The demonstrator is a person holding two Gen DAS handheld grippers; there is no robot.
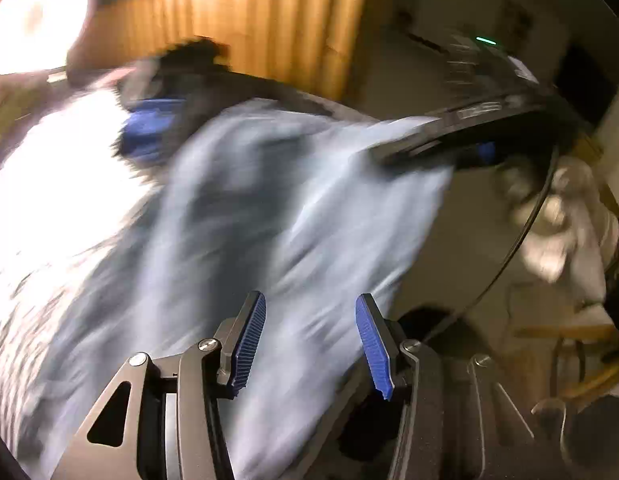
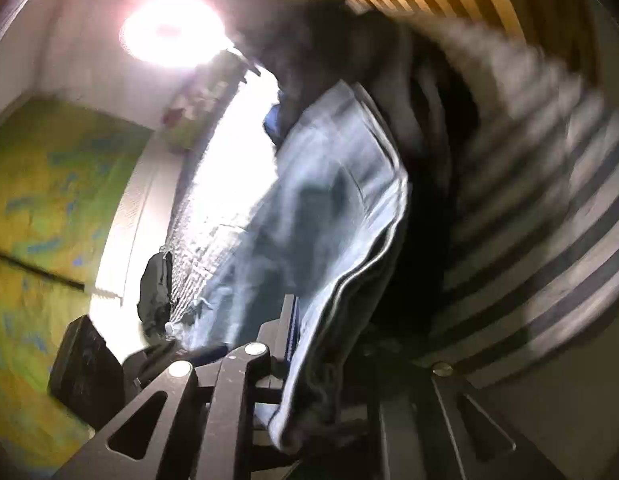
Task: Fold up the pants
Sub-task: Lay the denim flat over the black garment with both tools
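One pair of pants (image 2: 329, 200), pale denim, soft but weighty, drapes limp; best taken at hem or waistband seam. Hangs lifted off bed surface (image 1: 49, 184), quilted and brightly lit. Right gripper (image 2: 297, 364) clamped on edge w/ side seam. Left gripper (image 1: 309, 340) apart, nothing held. Slatted wood wall (image 1: 269, 20) behind; rest prob. bedroom, too blurred.

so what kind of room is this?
Looks like a home room, probably a bedroom or living room, though blur limits certainty. A bright round lamp glares at upper left, a wooden slatted panel stands behind, and the light denim pants lie over a pale textured surface, possibly bedding.
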